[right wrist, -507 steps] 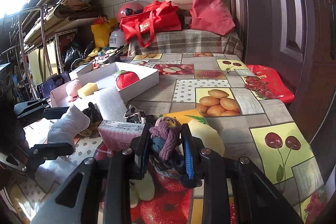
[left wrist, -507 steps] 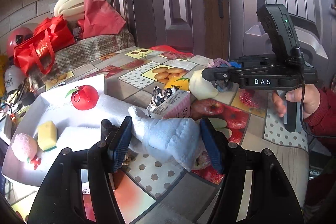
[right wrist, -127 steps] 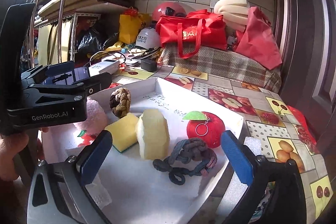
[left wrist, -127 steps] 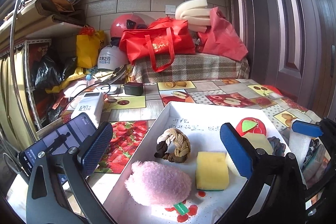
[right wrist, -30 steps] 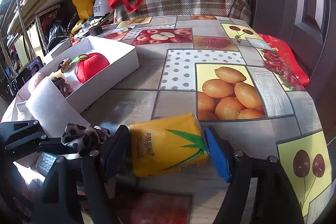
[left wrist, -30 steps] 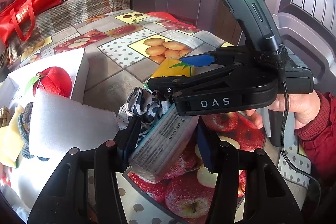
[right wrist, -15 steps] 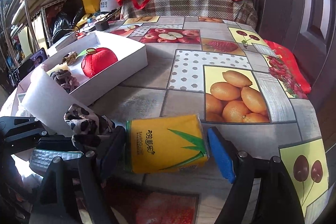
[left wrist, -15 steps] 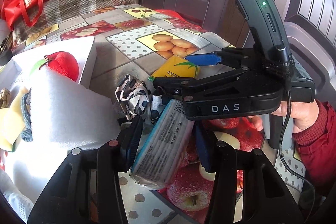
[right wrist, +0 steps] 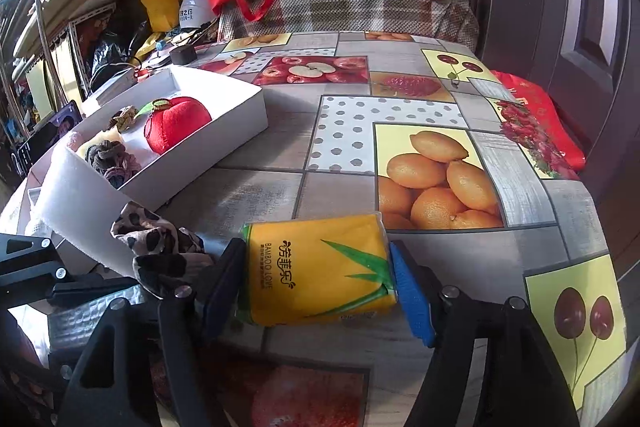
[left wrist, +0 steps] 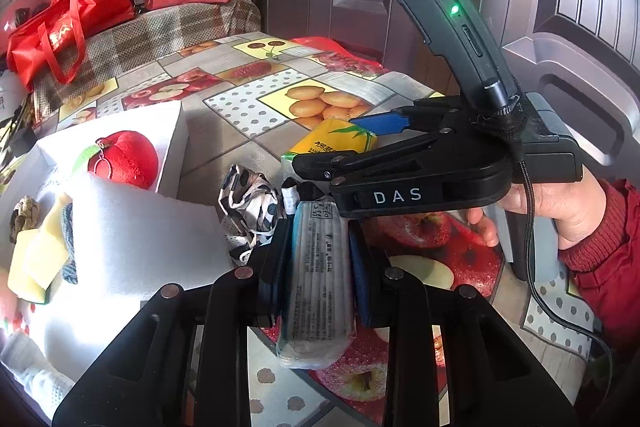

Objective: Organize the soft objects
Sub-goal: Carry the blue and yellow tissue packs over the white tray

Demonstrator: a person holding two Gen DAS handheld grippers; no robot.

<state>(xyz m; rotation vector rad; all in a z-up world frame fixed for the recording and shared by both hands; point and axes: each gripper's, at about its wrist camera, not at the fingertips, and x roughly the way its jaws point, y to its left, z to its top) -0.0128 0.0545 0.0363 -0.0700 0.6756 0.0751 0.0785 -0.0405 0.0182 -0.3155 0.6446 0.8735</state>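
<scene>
The table (right wrist: 260,183) carried a white box (right wrist: 224,115) already holding a red plush apple (right wrist: 178,125) and other soft pieces. Beside it the left gripper (left wrist: 318,259) had its jaws clenched on a grey tissue pack (left wrist: 320,287), while the right gripper (right wrist: 316,283) bracketed a yellow tissue pack (right wrist: 320,275) lying on the table, jaws near its sides though firm contact could not be told. A sound lift probably needed light, even pressure to avoid crushing either pack, and clearance from the spotted cloth (right wrist: 160,243).
</scene>
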